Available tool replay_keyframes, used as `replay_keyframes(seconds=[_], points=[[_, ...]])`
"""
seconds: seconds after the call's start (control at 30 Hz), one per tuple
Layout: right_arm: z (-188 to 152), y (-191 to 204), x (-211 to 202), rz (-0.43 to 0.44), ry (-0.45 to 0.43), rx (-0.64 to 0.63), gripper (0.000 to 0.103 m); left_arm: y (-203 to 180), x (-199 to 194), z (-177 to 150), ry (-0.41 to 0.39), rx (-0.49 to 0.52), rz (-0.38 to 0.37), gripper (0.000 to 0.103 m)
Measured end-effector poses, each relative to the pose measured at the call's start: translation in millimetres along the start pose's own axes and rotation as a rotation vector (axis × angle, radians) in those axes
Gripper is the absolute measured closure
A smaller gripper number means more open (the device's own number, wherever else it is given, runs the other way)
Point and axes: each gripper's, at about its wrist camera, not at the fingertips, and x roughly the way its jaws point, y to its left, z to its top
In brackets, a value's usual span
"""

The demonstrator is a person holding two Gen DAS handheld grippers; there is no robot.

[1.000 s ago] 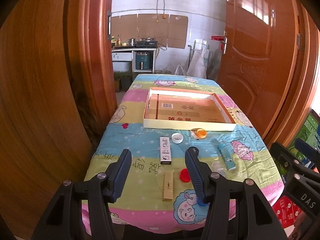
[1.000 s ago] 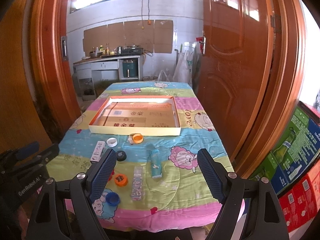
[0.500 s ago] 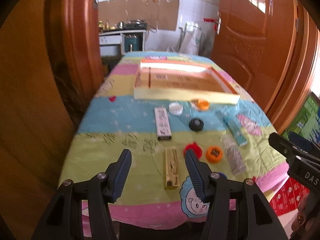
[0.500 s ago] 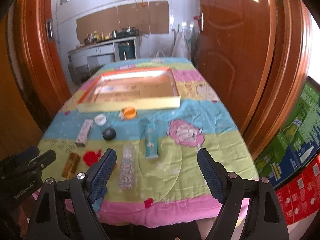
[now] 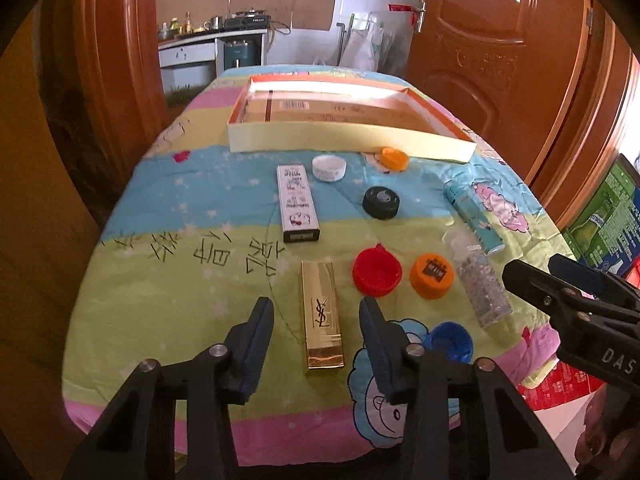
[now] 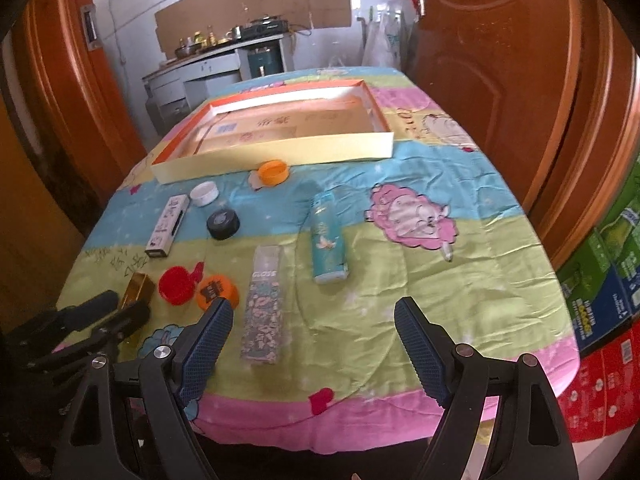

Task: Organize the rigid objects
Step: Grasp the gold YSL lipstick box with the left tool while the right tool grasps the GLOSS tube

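Left hand-held gripper (image 5: 316,314) half-wide, jaws just been closing, straddling the near end of the gold box (image 5: 322,314) without pressing it yet. Gold box flat on the bench (image 5: 160,280), lengthwise toward the tray (image 5: 348,140), red cap (image 5: 377,271) just beside it on the right. Right hand-held gripper (image 6: 310,330) wide and empty, glitter tube (image 6: 264,304) lying beside its left finger. Best done by centring over the gold box's long sides, lowering until both pads flank it, then closing squarely. Worth avoiding: nudging the red cap or pinching the quilt cover. Afterwards, probably a lift and carry to the empty tray.
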Motion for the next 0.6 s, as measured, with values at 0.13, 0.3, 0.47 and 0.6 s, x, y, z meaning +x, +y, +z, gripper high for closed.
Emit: replay_keyframes(seconds=[0.13, 0.3, 0.47, 0.6], points=[[-0.7, 6.7, 10.6, 0.006, 0.024, -0.017, 0.019, 1.6, 5.1, -1.9, 0.002, -0.004, -0.009, 0.058], [-2.2, 13.6, 25.9, 0.0, 0.065, -0.039, 0.026, 2.1, 5.1, -3.3, -0.015, 0.008, 0.0, 0.068], [-2.0, 19.3, 32.2, -0.037, 0.06, -0.083, 0.054, 10.4, 4.5, -2.6, -0.024, -0.031, -0.035, 0.077], [-2.8, 27.6, 32.5, -0.028, 0.053, -0.125, 0.08, 13.8, 3.3, -1.1, -0.017, -0.051, -0.04, 0.083]])
